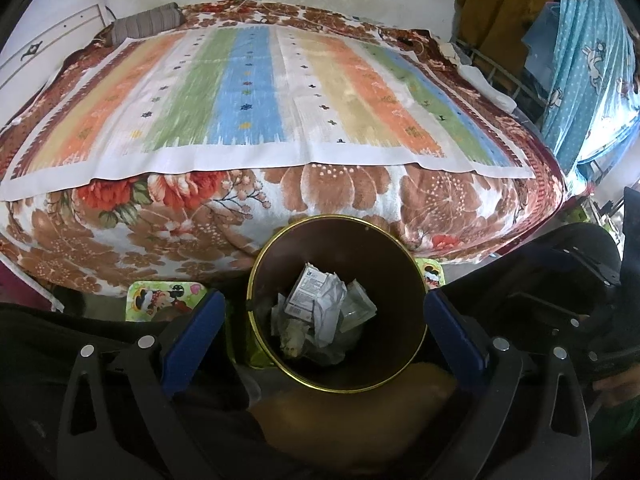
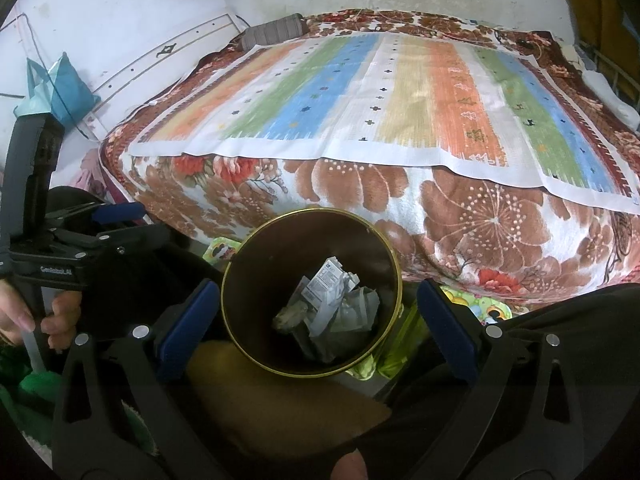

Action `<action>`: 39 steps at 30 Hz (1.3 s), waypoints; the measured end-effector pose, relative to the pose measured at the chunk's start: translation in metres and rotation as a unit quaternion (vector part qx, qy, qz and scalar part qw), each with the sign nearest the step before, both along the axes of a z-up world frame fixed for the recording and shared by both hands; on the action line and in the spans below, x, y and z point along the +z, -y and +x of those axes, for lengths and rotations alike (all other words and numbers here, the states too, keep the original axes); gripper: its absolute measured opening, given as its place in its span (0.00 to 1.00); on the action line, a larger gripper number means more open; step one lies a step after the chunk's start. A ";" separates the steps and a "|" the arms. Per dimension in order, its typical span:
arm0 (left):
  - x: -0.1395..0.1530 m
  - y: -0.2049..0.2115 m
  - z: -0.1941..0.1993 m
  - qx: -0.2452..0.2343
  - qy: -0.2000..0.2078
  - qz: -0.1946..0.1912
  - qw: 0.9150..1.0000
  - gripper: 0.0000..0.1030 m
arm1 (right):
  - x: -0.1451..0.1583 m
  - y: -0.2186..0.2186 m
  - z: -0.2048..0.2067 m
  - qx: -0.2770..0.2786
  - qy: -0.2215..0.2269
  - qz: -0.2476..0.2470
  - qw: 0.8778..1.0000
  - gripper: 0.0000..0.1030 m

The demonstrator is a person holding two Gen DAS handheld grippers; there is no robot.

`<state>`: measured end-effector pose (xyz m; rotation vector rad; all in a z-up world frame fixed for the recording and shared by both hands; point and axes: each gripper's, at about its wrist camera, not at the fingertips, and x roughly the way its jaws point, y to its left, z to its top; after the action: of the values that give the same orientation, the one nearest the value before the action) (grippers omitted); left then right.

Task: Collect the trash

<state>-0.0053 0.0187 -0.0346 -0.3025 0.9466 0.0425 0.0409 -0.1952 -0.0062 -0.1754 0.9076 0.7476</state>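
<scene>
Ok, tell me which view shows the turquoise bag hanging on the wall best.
Only the right wrist view shows the turquoise bag, hanging on the white wall left of the bed. The left wrist view does not show it; its left edge has only wall and bed.

Print on the white crumpled packets [image 1: 316,300]: too small for me to read.
Base of the dark gold-rimmed round bin [image 2: 256,344]: hidden from me under litter.
Bed's flowered brown blanket [image 2: 500,220]: cut off right.

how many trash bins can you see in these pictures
1. A single brown trash bin with a gold rim stands on the floor against the foot of the bed, holding crumpled paper trash. Both wrist views show the same bin; others may be out of view.
</scene>
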 end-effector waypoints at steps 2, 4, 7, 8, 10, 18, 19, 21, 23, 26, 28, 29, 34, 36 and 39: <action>-0.001 0.000 0.000 0.000 0.000 0.000 1.000 0.94 | 0.000 0.000 0.000 0.000 0.000 0.000 1.000 0.92; -0.001 0.000 0.000 -0.001 0.000 0.000 1.000 0.94 | 0.000 0.000 0.000 -0.001 -0.001 0.000 1.000 0.92; -0.001 0.000 0.000 0.000 0.000 0.000 1.000 0.94 | 0.000 0.000 0.000 0.000 -0.001 -0.001 1.000 0.92; -0.001 0.000 0.000 -0.001 0.000 -0.001 1.000 0.94 | 0.000 0.000 0.000 0.000 -0.001 0.000 1.000 0.92; 0.000 0.000 0.000 -0.001 -0.001 0.000 1.000 0.94 | 0.000 -0.001 0.000 0.000 -0.001 0.000 1.000 0.92; -0.002 0.000 0.000 -0.001 -0.001 0.000 1.000 0.94 | 0.000 -0.001 -0.001 0.002 0.000 0.001 1.000 0.92; -0.001 0.000 0.001 -0.001 -0.001 0.000 1.000 0.94 | 0.000 -0.002 -0.002 0.002 0.001 0.001 1.000 0.92; -0.002 0.000 0.001 0.000 -0.002 -0.001 1.000 0.94 | 0.000 -0.003 -0.003 0.002 0.000 0.001 1.000 0.92; -0.001 0.000 0.001 -0.001 -0.002 -0.001 1.000 0.94 | 0.000 -0.002 -0.003 0.002 -0.001 0.002 1.000 0.92; -0.001 0.000 0.001 -0.001 -0.002 0.000 1.000 0.94 | 0.000 -0.002 -0.003 0.003 0.000 0.000 1.000 0.92; -0.001 0.000 0.001 -0.001 -0.003 -0.001 1.000 0.94 | 0.000 -0.002 -0.002 0.003 0.000 0.001 1.000 0.92; -0.001 0.000 0.001 -0.001 -0.003 0.000 1.000 0.94 | 0.000 -0.002 -0.003 0.002 0.000 0.001 1.000 0.92; -0.003 0.000 0.000 -0.001 -0.003 -0.001 1.000 0.94 | 0.000 -0.002 -0.002 0.002 0.000 0.001 1.000 0.92; -0.002 0.000 0.001 -0.001 -0.004 -0.001 1.000 0.94 | 0.000 -0.002 -0.002 0.002 0.000 0.001 1.000 0.92; -0.002 0.000 0.001 -0.001 -0.004 -0.001 1.000 0.94 | 0.000 -0.003 -0.003 0.002 -0.001 0.000 1.000 0.92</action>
<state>-0.0045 0.0184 -0.0368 -0.3035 0.9548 0.0421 0.0381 -0.1926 -0.0061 -0.1766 0.9092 0.7524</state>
